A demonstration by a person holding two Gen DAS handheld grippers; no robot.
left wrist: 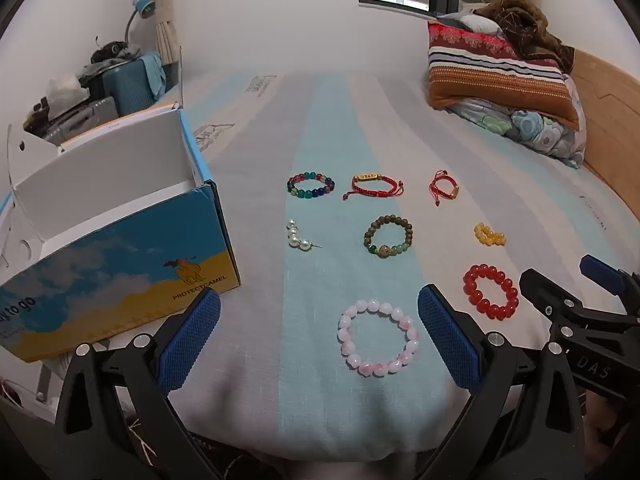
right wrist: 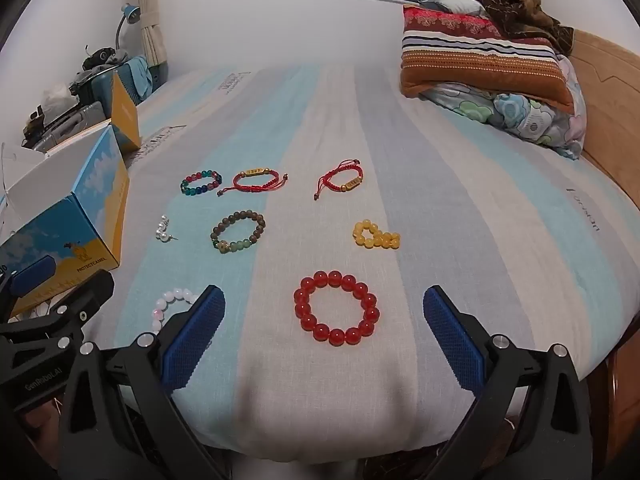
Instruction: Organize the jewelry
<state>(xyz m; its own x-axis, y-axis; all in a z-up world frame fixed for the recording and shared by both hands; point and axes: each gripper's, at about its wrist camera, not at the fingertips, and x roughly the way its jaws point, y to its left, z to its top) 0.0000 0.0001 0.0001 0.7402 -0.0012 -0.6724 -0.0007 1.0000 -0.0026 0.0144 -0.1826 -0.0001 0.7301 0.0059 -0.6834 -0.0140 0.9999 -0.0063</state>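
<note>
Several bracelets lie spread on the striped bed sheet point(left wrist: 320, 128). A pink bead bracelet point(left wrist: 378, 338) lies just ahead of my open, empty left gripper point(left wrist: 319, 314). A red bead bracelet point(right wrist: 336, 307) lies just ahead of my open, empty right gripper point(right wrist: 324, 312). Further off are a yellow bead bracelet point(right wrist: 376, 235), a brown wooden one point(right wrist: 239, 232), a multicoloured one point(right wrist: 201, 183), a pearl piece point(right wrist: 164, 232) and two red cord bracelets point(right wrist: 256, 180) point(right wrist: 340, 182). An open blue and yellow shoebox point(left wrist: 120, 240) stands at the left.
Folded blankets and a pillow point(left wrist: 504, 80) are stacked at the far right by the wooden headboard point(right wrist: 608, 92). Suitcases and clutter point(left wrist: 100, 88) stand beyond the box at the left. The bed's near edge point(right wrist: 320, 448) is just below the grippers.
</note>
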